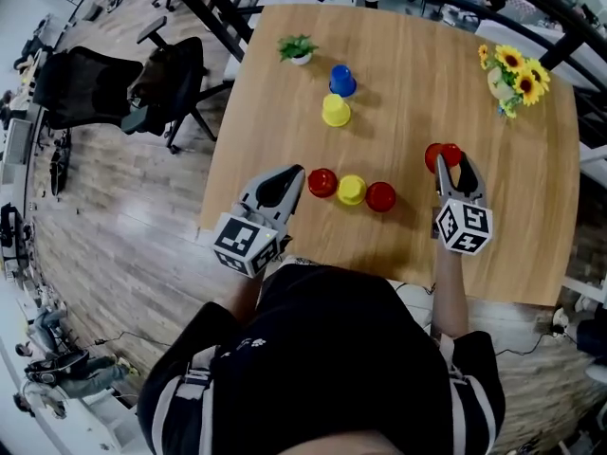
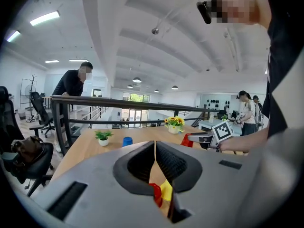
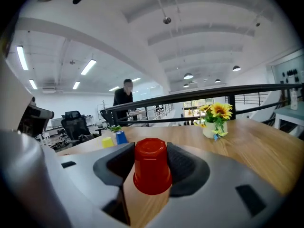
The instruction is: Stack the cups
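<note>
a person standing at the near edge of a pale, wood-grained worktop (image 1: 408, 83) is gripping an upturned red cup (image 3: 151, 167) in the right gripper (image 1: 453, 162). the jaws are closed on the cup's tapered sides, dark ribbed pads pressing in just below its flat base. that looks like a hold chosen so the open rim faces down, ready to drop over another cup. it is not possible to tell whether the rim is clear of the wood. the held cup is sitting toward the right side of the worktop, apart from the others.

the left gripper (image 1: 295, 172) is hanging with its jaws pressed together on nothing, at the left end of a row lined up along the near edge. the row is made up of a second red cup (image 1: 322, 182), a yellow cup (image 1: 352, 190) and a third red cup (image 1: 381, 196), all upturned and just beside one another, seemingly waiting to be stacked.

farther in, toward the far edge, a blue cup (image 1: 342, 81) and a second yellow cup (image 1: 336, 111) are standing close together.

the cups are looking like smooth, glossy plastic, round and tapered, a shape that should nest easily.

a small potted plant (image 1: 298, 49) near the far edge and a vase of sunflowers (image 1: 513, 74) by the far right corner are sitting well away from the cups.
</note>
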Tool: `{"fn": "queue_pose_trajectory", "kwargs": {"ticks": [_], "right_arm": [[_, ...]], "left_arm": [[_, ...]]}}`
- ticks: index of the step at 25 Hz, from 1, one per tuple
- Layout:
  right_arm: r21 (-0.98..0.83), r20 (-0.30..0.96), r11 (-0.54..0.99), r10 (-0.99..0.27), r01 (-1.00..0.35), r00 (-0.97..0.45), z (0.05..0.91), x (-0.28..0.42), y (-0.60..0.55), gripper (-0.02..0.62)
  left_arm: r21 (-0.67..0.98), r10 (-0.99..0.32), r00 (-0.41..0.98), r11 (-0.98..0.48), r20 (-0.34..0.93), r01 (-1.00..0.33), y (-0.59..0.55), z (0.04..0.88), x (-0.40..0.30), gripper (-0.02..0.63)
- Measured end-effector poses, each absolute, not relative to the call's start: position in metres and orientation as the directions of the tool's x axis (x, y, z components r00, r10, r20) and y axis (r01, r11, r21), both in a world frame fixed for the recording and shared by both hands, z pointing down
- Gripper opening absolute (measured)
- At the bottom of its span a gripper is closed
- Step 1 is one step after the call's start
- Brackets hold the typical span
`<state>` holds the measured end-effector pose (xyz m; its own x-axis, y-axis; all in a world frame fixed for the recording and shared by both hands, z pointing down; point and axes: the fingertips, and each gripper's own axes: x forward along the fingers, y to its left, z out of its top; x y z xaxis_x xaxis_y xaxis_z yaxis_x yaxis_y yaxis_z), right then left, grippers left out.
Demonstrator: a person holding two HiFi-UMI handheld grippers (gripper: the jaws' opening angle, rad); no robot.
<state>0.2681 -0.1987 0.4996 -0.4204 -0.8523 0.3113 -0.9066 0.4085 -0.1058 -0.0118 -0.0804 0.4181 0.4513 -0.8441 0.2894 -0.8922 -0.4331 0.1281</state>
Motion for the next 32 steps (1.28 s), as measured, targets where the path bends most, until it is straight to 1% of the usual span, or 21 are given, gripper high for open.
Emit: {"fn": "queue_pose_trajectory", "kwargs": {"ticks": [7, 14, 19, 25, 32], "right_arm": [[-0.102, 0.261, 0.583, -0.766, -0.806, -0.587, 0.458, 0.18, -0.15, 0.215], [-0.083, 0.282, 0.706, -0.661, -0.704, -0.696, 0.446, 0.103, -0.112, 0.215], [-0.073, 0.321, 0.751, -0.605, -0.656, -0.728, 0.455, 0.071, -0.093, 0.215], [-0.066, 0.363, 0.775, -0.569, -0.629, -0.738, 0.465, 0.044, -0.083, 0.215], [-0.06, 0.407, 0.787, -0.543, -0.615, -0.735, 0.48, 0.033, -0.08, 0.215]], "left_arm": [[0.127, -0.812, 0.521, -0.506, 0.264, -0.853, -0.086, 0.416, -0.02, 0.018], [0.141, -0.819, 0.518, -0.499, 0.247, -0.855, -0.08, 0.413, -0.049, 0.018], [0.154, -0.826, 0.511, -0.487, 0.237, -0.859, -0.074, 0.416, -0.067, 0.017], [0.159, -0.832, 0.501, -0.475, 0.239, -0.865, -0.07, 0.417, -0.089, 0.017], [0.161, -0.834, 0.502, -0.476, 0.227, -0.864, -0.072, 0.416, -0.094, 0.017]]}}
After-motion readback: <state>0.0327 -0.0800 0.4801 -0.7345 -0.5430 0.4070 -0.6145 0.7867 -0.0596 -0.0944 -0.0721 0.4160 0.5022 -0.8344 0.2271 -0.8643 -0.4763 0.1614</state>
